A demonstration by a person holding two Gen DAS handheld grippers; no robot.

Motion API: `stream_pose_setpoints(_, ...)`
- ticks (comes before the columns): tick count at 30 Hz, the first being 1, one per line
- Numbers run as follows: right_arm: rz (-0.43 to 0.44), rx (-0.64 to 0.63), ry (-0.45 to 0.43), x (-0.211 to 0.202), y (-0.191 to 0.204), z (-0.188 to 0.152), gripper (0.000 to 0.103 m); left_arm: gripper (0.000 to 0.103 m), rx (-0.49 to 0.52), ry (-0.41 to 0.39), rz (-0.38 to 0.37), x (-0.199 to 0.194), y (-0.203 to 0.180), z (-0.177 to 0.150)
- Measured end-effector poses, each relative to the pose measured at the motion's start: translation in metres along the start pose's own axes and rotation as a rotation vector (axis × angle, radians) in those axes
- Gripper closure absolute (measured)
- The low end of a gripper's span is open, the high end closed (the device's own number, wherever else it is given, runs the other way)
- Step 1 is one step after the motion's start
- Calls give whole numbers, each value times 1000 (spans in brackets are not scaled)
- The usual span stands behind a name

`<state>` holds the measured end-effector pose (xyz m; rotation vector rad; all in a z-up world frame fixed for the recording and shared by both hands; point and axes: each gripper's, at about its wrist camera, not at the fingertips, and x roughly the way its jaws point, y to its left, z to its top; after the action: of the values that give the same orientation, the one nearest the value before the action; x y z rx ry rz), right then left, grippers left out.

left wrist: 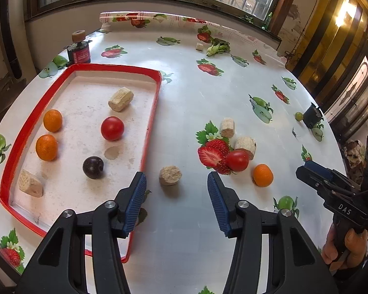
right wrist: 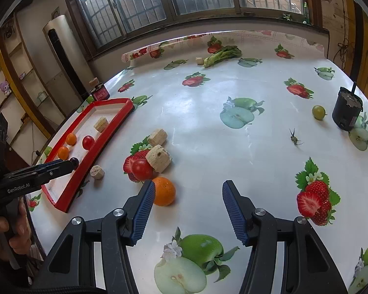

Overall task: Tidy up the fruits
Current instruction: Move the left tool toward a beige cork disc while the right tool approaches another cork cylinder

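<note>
Now we hold both grippers spread and empty over the fruit-print tabletop [left wrist: 184, 93].

Around us, the red-rimmed tray [left wrist: 157, 90] by the left edge carries two oranges [left wrist: 52, 120], a tomato [left wrist: 112, 128], a dark plum [left wrist: 93, 167] and two beige blocks [left wrist: 121, 99]. Loose on the cloth sit another tomato [right wrist: 142, 169] touching a beige block [right wrist: 158, 158], an orange [right wrist: 164, 191] just beside our right gripper's [right wrist: 188, 208] left finger, and a green fruit [right wrist: 318, 112] near a black canister [right wrist: 347, 112]. Another block [left wrist: 170, 176] lies ahead of our left gripper [left wrist: 176, 196], between its fingers' lines. The plum is partly hidden in the right view behind the left gripper.
</note>
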<state>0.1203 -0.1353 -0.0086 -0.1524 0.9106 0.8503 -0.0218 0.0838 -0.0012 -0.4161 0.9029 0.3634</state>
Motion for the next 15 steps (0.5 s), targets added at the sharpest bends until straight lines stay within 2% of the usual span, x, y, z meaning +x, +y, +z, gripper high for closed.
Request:
stream_pose_setpoints(6,13,-3,14,4,-2,-6,44,53,19,23,-4,9,-11,-2)
stream_pose_setpoints(15,52,-48,47,23,17,-5,44,53,25,43,5,18,-11,-2)
